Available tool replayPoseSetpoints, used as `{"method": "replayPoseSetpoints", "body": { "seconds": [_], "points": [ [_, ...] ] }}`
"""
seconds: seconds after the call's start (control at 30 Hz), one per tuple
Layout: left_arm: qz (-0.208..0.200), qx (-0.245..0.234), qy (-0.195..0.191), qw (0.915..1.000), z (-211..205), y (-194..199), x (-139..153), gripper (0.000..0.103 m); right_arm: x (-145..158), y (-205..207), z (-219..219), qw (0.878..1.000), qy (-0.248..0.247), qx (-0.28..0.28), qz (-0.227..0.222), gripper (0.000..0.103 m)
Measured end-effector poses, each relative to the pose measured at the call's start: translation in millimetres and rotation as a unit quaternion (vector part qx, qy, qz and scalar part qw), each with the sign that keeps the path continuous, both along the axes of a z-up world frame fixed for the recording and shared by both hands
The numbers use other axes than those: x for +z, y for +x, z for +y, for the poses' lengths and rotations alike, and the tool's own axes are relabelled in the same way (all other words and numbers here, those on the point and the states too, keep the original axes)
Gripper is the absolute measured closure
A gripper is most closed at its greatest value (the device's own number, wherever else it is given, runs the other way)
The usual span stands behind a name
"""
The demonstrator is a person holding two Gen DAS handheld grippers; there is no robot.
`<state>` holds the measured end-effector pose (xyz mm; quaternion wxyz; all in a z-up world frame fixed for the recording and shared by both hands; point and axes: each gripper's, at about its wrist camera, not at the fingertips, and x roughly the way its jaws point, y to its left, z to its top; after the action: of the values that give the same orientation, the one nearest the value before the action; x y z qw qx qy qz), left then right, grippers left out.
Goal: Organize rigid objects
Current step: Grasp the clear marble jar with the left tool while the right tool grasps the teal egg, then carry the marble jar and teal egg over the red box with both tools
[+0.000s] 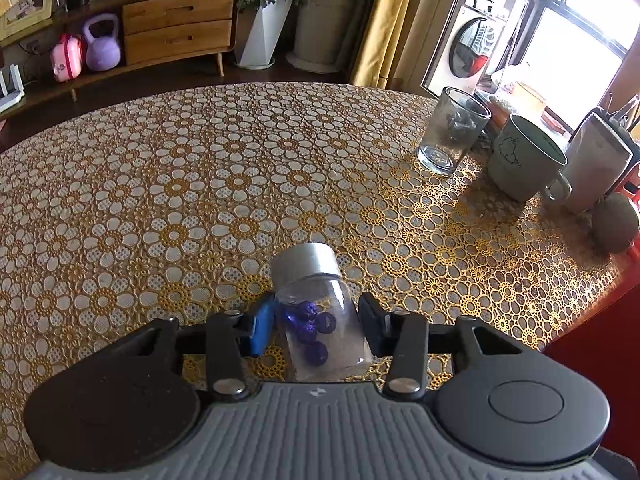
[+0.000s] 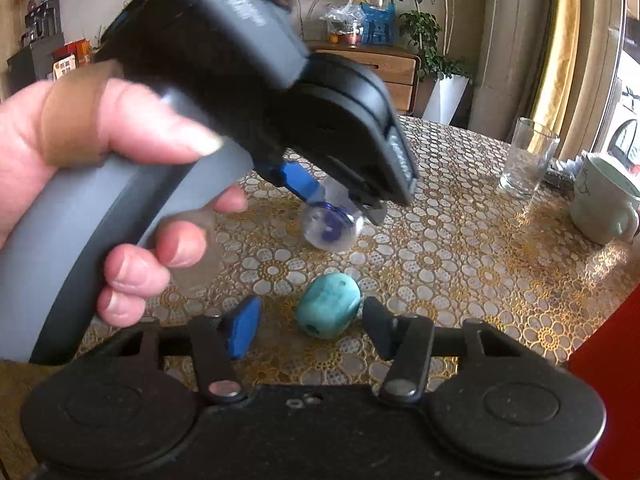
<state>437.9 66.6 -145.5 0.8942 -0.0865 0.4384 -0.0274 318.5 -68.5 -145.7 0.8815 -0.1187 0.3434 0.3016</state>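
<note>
Gripping glass vial [image 1: 320, 320] firmly in left gripper [image 1: 316, 320]; right gripper [image 2: 310, 326] wide, squaring around turquoise bead [image 2: 329, 306] before closing.

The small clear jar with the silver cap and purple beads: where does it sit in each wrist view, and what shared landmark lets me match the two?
Left wrist: the jar is bottom centre, between the left gripper fingers, cap pointing away.
Right wrist: the jar is mid-frame, seen base-on and blurred, held by the left gripper above the table.
Shared landmark: the empty drinking glass, standing at right beside the green mug.
</note>
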Motion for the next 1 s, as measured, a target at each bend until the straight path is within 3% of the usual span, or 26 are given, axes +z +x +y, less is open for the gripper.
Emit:
{"method": "replayPoseSetpoints", "body": {
  "seconds": [0.17, 0.6, 1.0],
  "points": [
    [-0.007, -0.001, 0.006, 1.0, 2.2, -5.9, 1.6, 0.059, 0.8, 4.6, -5.4, 1.0, 0.007, -0.02, 0.004, 0.071],
    [-0.031, -0.024, 0.045, 0.9982, -15.2, -44.0, 9.1, 0.06, 15.1, -6.1, -36.1, 0.997, 0.036, -0.062, 0.025, 0.071],
    [-0.05, -0.016, 0.056, 0.997, -32.9, -107.6, 27.1, 0.062, 45.7, -59.0, -66.6, 0.997, 0.052, -0.061, 0.016, 0.071]
  ]
}}
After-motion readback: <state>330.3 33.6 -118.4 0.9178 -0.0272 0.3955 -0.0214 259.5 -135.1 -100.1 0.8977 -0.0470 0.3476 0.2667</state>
